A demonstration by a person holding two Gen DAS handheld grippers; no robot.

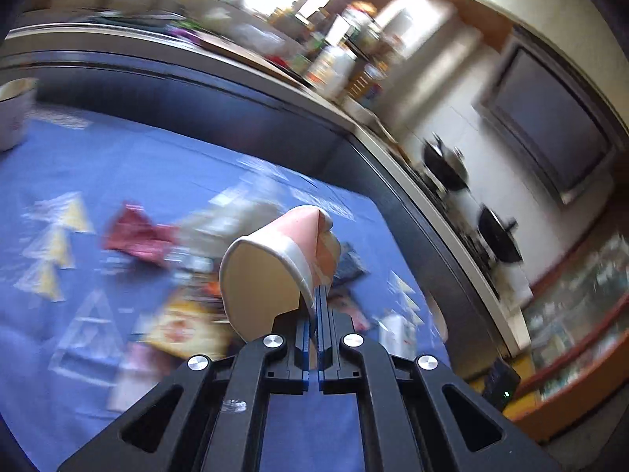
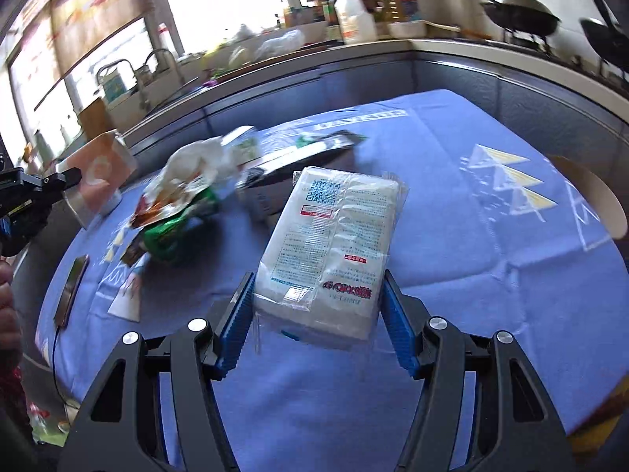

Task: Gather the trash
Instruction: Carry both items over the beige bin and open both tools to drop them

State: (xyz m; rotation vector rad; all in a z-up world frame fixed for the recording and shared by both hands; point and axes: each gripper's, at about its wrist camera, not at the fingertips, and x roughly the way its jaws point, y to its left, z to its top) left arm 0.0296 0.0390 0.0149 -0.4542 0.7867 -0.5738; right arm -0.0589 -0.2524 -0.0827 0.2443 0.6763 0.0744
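Note:
My left gripper (image 1: 317, 295) is shut on the rim of a pink and white paper cup (image 1: 275, 271) and holds it on its side above the blue tablecloth (image 1: 157, 165). The cup also shows in the right wrist view (image 2: 100, 175) at the far left, with the left gripper (image 2: 67, 179) on it. My right gripper (image 2: 316, 295) stands with its jaws wide, one on each side of a clear plastic noodle packet (image 2: 334, 236) that lies on the cloth. Whether the pads touch the packet I cannot tell.
A heap of wrappers (image 2: 184, 196) and a carton (image 2: 275, 165) lie on the table's far left. A phone (image 2: 70, 287) lies near the left edge. A white bowl (image 1: 13, 114) stands far left. A kitchen counter (image 2: 471, 45) with bottles and woks runs behind.

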